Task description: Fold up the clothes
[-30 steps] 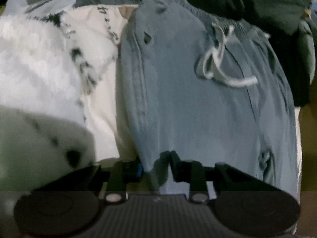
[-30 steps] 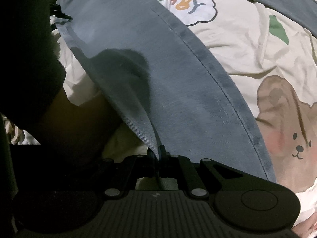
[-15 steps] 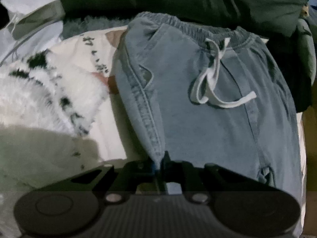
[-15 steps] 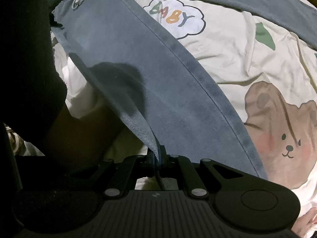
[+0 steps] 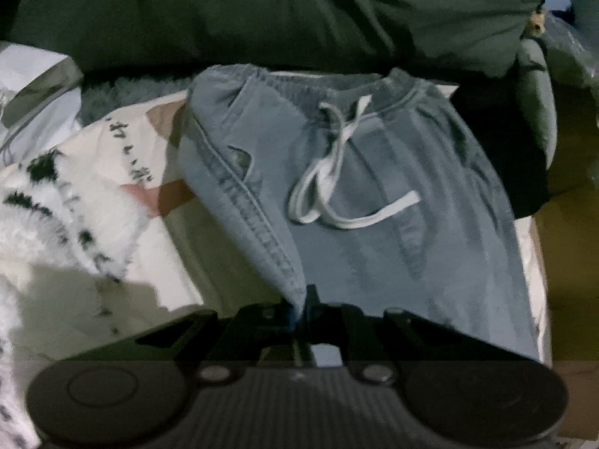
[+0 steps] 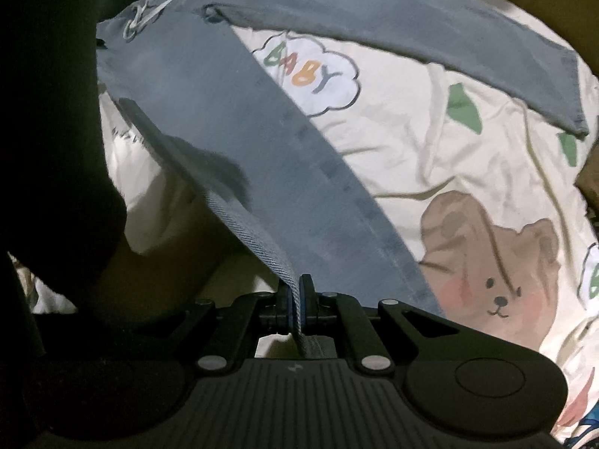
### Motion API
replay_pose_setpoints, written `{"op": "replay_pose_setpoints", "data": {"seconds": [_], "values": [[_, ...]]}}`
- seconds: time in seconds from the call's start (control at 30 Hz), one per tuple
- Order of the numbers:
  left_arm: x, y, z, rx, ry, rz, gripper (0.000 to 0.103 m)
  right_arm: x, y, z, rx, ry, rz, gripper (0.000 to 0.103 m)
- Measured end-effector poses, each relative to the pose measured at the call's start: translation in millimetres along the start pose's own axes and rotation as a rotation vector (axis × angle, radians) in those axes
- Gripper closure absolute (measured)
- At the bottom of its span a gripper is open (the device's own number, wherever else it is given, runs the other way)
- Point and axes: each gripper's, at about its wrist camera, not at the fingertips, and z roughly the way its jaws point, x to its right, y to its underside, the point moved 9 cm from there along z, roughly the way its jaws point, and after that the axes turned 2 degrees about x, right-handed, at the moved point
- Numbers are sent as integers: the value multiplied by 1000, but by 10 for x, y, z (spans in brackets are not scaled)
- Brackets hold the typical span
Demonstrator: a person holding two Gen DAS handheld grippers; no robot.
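Left gripper (image 5: pixel 299 301) clamped on side seam of blue trousers (image 5: pixel 393 224) (white drawstring (image 5: pixel 329 183) above, loosely knotted).

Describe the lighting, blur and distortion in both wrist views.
Left wrist view: dim and soft, with blocky smearing across the blue trousers and the drawstring; fisheye corners go black. Right wrist view: brighter on the bear-print sheet, sharpest at the right gripper, the left third lost in shadow.

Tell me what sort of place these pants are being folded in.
Probably a bed in a home bedroom: the blue drawstring pants lie on a cream bear-print sheet, beside a fluffy spotted white blanket, with a dark green pillow or duvet behind.
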Motion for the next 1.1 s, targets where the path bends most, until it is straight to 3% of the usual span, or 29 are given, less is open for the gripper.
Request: {"op": "replay_pose_setpoints", "data": {"seconds": [0.6,0.93,1.1], "values": [[747,-240,-284,24,91,36,99,193,-347,-487,124,114,70,102],[1145,-302,-425,41,56,139,99,347,-603,-794,225,163,155,102],[1394,-298,-363,41,82,141,99,443,-711,-875,251,169,170,102]]}}
